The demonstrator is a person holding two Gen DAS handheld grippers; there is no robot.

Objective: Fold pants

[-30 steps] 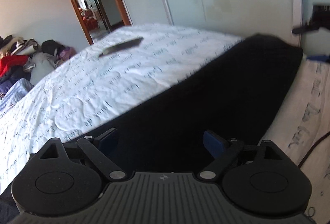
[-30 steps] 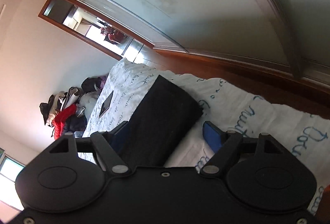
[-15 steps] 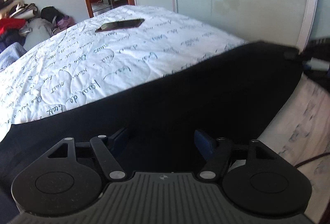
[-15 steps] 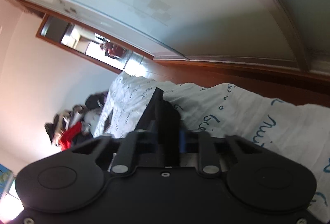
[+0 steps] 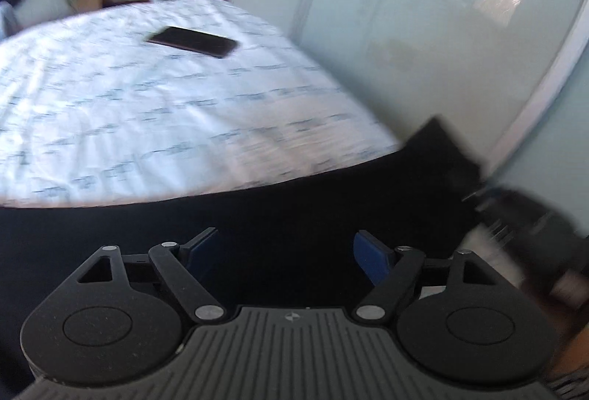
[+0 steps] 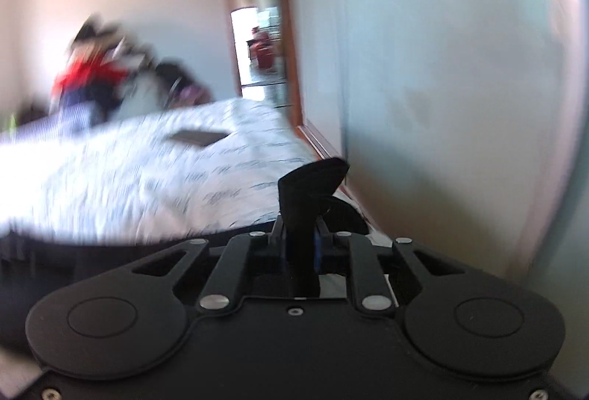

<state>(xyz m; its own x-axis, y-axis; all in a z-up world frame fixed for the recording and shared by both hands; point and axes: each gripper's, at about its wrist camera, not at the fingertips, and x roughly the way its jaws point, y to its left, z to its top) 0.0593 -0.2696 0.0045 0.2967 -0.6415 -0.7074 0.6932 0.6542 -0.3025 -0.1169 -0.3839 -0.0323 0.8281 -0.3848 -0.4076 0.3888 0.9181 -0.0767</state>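
Pants (image 5: 294,208) stretch crosswise; right gripper (image 6: 300,245) pinches their raised corner, left gripper (image 5: 287,252) spread, just reopening.

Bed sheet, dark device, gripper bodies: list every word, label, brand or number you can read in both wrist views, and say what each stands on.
No text can be read in either view.
bed sheet: rows of dark handwriting-style print, too blurred by motion to read.
dark device lying on the sheet: no label visible.
left gripper body: a small round emblem, no letters legible.
right gripper body and black pants: no markings.
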